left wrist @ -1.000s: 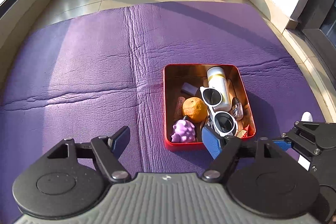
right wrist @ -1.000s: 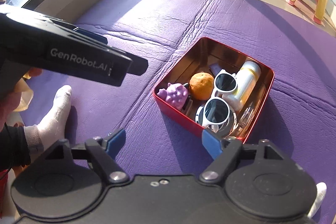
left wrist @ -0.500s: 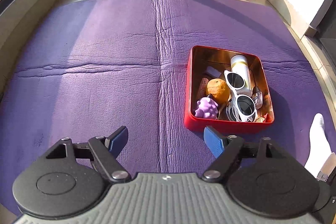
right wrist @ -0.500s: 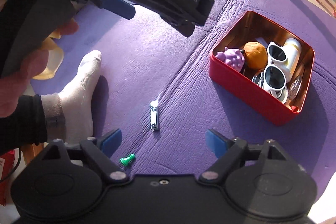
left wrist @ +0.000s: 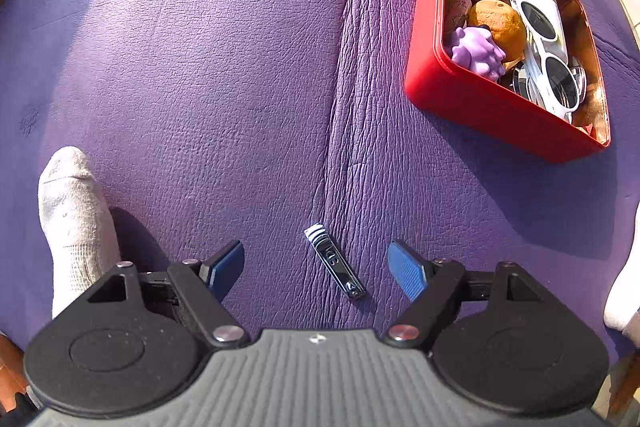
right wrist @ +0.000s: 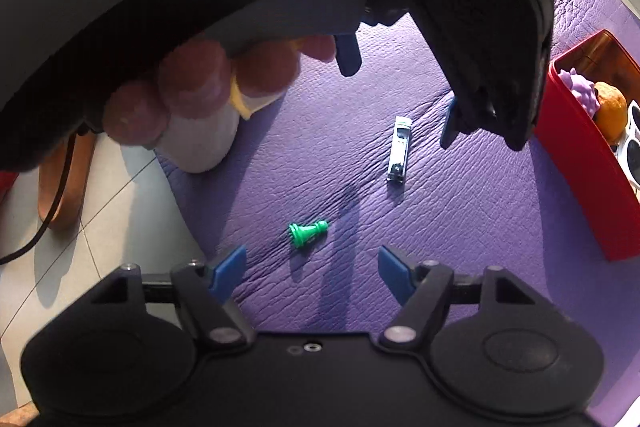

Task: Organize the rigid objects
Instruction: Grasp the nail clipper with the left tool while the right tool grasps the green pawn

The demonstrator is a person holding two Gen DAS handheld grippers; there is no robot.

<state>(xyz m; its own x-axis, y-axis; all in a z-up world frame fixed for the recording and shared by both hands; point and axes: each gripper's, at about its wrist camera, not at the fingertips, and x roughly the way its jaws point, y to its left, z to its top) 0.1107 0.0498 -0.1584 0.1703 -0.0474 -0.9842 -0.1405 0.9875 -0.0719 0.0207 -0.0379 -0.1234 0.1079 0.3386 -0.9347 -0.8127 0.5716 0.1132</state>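
A silver nail clipper (left wrist: pixel 334 259) lies flat on the purple mat (left wrist: pixel 200 87), between the open jaws of my left gripper (left wrist: pixel 318 269), which points straight down above it without touching. In the right wrist view the same nail clipper (right wrist: pixel 400 149) sits below the left gripper (right wrist: pixel 398 95), and a small green chess pawn (right wrist: pixel 307 231) lies on its side just ahead of my right gripper (right wrist: pixel 311 270). The right jaws are closing, with nothing between the pads. The red tin (left wrist: pixel 476 99) holds a purple spiky toy, an orange, white sunglasses and a white bottle.
A person's socked foot (left wrist: pixel 74 215) rests on the mat at the left, another sock (left wrist: pixel 624 287) at the right edge. The mat edge (right wrist: pixel 176 195) meets tiled floor at the near left. The hand holding the left gripper fills the top of the right wrist view.
Both grippers have dropped toward the mat and tilted downward. The nail clipper has come between the left jaws, the green pawn close in front of the right ones. The tin has shifted to the upper right.
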